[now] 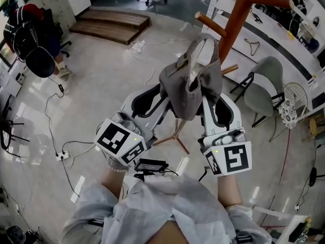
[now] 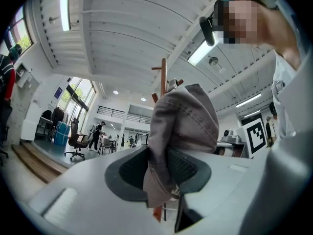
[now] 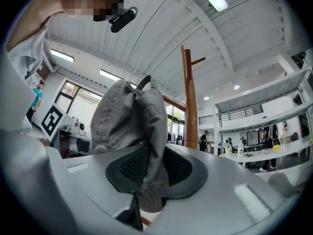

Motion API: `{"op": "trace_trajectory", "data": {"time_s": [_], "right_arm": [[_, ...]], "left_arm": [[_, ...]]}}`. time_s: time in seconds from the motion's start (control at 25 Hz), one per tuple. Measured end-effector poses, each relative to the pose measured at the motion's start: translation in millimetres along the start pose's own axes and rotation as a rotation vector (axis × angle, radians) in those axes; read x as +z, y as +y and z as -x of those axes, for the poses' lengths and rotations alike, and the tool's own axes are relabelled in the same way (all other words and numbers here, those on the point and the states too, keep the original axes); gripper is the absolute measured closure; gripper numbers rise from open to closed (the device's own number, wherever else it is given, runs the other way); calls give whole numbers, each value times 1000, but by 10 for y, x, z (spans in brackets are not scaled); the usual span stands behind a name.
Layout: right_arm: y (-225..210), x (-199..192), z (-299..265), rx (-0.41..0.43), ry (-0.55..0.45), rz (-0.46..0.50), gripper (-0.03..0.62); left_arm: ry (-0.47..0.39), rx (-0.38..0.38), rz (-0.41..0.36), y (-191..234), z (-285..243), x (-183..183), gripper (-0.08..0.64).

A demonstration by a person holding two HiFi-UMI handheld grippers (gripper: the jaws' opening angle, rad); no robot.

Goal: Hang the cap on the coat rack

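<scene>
**Item 1: cap.** Grey denim baseball cap [image 1: 190, 80], crumpled, crown folded in on itself, rear strap arch uppermost. It is held in the air between the two claws, above the floor and just in front of the coat rack. In the head view it overlaps the trunk and a lower peg; whether it touches them cannot be told.

**Item 2: left claw** [image 1: 166, 93]. Pinching the cap's left edge. In the left gripper view, a fold of the fabric [image 2: 183, 126] is pressed between the dark mesh pads [image 2: 132, 168]. Square-marker cube at the rear.

**Item 3: right claw** [image 1: 210, 99]. Pinching the cap's right edge. In the right gripper view, grey cloth [image 3: 132, 121] is squeezed between the pads [image 3: 134, 165] and hangs out below them. The cap's top button shows at the left.

**Item 4: coat rack.** Orange-brown wooden coat rack [image 1: 236, 24] with an upright trunk and angled pegs, one round-ended peg [image 1: 209, 23] jutting towards the cap. It stands on splayed legs on the floor.

**Item 5: surroundings.**
- Pale glossy floor [image 1: 101, 85]
- Grey shell chair [image 1: 264, 85] right of the rack
- Low wooden step platform [image 1: 111, 24] at upper left
- White power strip with trailing cables [image 1: 62, 155]
- Clothes hanger [image 1: 252, 46] lying on a white tabletop [image 1: 277, 34]
</scene>
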State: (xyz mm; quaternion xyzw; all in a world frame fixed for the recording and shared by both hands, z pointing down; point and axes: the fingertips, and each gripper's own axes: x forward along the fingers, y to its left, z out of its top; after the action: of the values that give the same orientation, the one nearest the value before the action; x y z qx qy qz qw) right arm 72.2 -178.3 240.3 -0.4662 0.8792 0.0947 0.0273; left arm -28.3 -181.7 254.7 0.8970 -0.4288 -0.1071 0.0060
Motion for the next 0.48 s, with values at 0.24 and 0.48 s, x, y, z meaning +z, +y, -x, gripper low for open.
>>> {"op": "trace_trajectory", "data": {"time_s": [0.24,0.48], "right_arm": [[-65,45,-155,-10,15,19,506],[-99,127,-257,-28,30,22,506]], "left_arm": [[-10,-12,23,127,-122,39,439],[-24,-24,25,207,-202,140,442]]}}
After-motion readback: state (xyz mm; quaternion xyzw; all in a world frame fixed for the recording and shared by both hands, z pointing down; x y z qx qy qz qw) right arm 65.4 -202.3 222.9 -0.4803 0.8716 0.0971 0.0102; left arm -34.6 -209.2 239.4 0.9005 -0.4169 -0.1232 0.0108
